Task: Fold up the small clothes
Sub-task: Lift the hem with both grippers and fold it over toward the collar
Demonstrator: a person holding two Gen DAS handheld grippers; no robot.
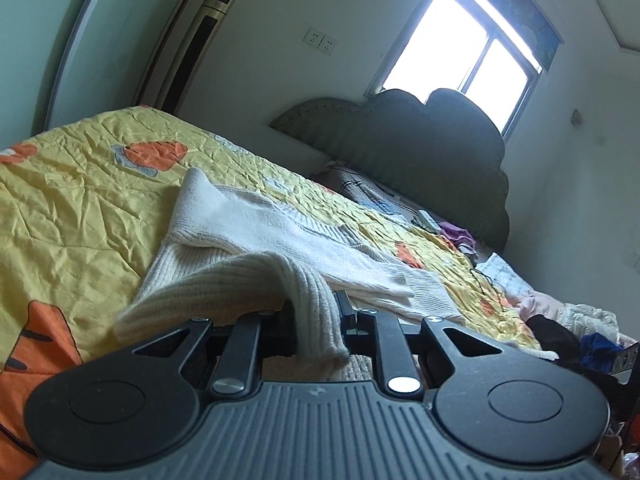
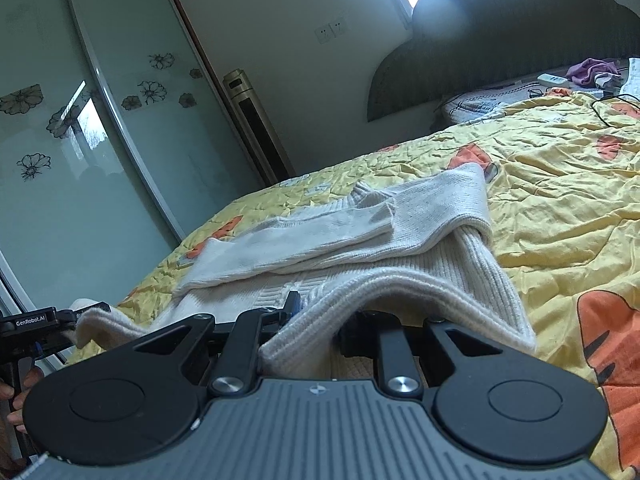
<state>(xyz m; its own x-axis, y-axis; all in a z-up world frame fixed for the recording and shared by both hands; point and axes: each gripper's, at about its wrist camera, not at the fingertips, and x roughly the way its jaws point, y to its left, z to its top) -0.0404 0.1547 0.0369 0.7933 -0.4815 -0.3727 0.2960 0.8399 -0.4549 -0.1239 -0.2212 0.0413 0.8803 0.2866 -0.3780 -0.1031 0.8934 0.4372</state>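
Left wrist view: left gripper point(image 1: 316, 316) pinches the white sweater's point(image 1: 256, 240) ribbed hem; right gripper point(image 2: 316, 320) clamps the same hem above the yellow quilt point(image 2: 560, 184).

The sweater point(image 1: 280, 240) is cream knit wool-like cloth, its hem thickly ribbed where it drapes over the left gripper point(image 1: 316, 320) and the right gripper point(image 2: 316, 320); the sleeves farther ahead look finer and softly fuzzy. Both grippers are matt black plastic with grooved grey housings and shiny metal pivot pins. Beneath lies a quilt point(image 1: 80, 200) of thin, crinkled, faintly glossy fabric. Left of the right gripper, the wardrobe doors point(image 2: 100, 140) are smooth, reflective frosted glass.
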